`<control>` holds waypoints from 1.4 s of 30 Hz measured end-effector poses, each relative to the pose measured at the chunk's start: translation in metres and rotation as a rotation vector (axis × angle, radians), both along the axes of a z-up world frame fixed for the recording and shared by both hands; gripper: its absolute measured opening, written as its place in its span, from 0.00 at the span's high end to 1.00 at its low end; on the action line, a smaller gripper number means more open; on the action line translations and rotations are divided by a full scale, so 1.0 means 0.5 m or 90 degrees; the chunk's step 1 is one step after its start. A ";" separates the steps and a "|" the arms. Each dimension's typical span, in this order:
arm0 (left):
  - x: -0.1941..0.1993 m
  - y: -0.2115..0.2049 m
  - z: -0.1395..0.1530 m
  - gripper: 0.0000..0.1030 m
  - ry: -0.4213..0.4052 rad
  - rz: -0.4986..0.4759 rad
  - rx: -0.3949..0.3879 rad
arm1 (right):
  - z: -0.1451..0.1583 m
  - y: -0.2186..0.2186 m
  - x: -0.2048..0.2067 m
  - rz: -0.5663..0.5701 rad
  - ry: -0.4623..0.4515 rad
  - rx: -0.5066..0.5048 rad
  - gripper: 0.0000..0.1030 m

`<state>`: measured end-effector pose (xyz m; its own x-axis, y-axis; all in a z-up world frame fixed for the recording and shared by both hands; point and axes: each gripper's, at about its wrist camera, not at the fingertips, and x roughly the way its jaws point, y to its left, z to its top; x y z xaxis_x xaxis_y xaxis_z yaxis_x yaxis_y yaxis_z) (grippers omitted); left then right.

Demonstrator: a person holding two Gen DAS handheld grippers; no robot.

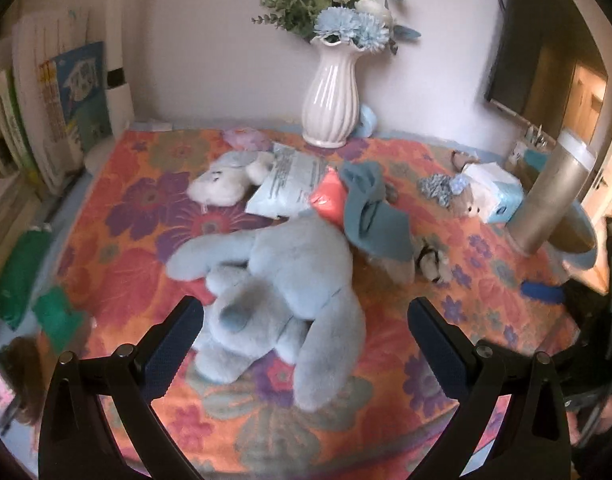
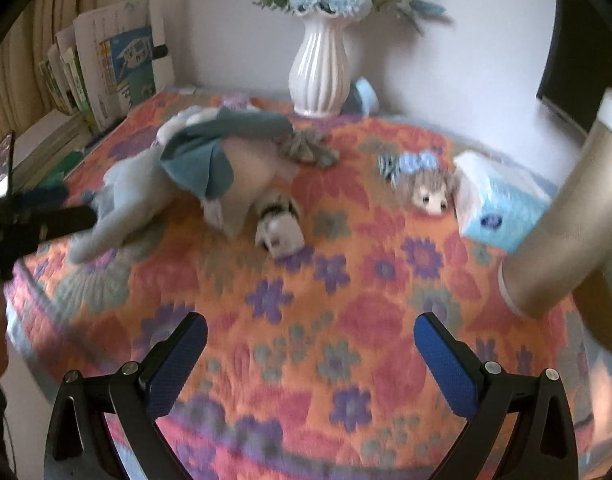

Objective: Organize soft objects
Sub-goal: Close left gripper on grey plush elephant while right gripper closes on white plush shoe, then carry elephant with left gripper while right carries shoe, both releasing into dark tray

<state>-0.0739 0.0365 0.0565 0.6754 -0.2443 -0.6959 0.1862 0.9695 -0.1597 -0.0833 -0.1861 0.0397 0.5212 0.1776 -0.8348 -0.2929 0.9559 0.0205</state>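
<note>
A large light-blue plush toy lies on the flowered cloth, just ahead of my open left gripper, whose fingers straddle its lower end. It also shows in the right wrist view. A teal cloth lies over a beige plush. A small white plush, a black-and-white plush and a small doll head with blue bows lie nearby. My right gripper is open and empty above bare cloth.
A white vase with blue flowers stands at the back. A tissue pack and a gold tumbler stand at right. A plastic packet lies mid-table. Books line the left; green bags lie there.
</note>
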 end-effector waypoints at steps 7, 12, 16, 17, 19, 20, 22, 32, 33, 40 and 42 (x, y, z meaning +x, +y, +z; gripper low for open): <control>0.044 0.048 -0.055 0.01 0.065 0.043 -0.103 | -0.027 0.021 0.092 -0.026 0.083 0.102 0.02; 0.064 0.043 -0.054 0.01 0.104 0.029 -0.079 | 0.003 0.032 0.126 -0.010 0.084 0.064 0.02; 0.082 0.024 -0.055 0.01 0.109 0.031 -0.043 | -0.002 0.045 0.163 -0.007 0.066 0.034 0.22; 0.088 0.021 -0.057 0.01 0.108 0.034 -0.034 | -0.009 0.047 0.172 -0.012 0.064 0.026 0.22; 0.098 0.013 -0.064 0.03 0.103 0.039 -0.015 | -0.017 0.046 0.178 -0.017 0.070 0.033 0.30; 0.101 0.011 -0.066 0.07 0.100 0.044 -0.009 | -0.020 0.045 0.179 -0.017 0.072 0.044 0.34; 0.105 0.009 -0.071 0.15 0.097 0.057 0.013 | -0.022 0.046 0.174 -0.016 0.063 0.048 0.42; 0.032 0.007 -0.054 0.21 0.063 0.059 -0.005 | -0.024 0.014 0.123 -0.026 0.061 0.098 0.71; 0.024 0.005 -0.049 0.21 0.061 0.058 -0.008 | -0.022 0.007 0.116 -0.030 0.062 0.105 0.71; -0.019 -0.048 0.000 0.21 0.023 0.019 -0.005 | 0.026 -0.049 0.057 -0.070 0.034 0.134 0.71; -0.029 -0.075 0.017 0.21 0.012 -0.001 -0.003 | 0.044 -0.070 0.041 -0.085 0.028 0.132 0.71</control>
<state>-0.0885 -0.0009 0.0650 0.6621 -0.2484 -0.7071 0.1849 0.9685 -0.1670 -0.0628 -0.2212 0.0616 0.5155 0.2791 -0.8102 -0.1584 0.9602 0.2299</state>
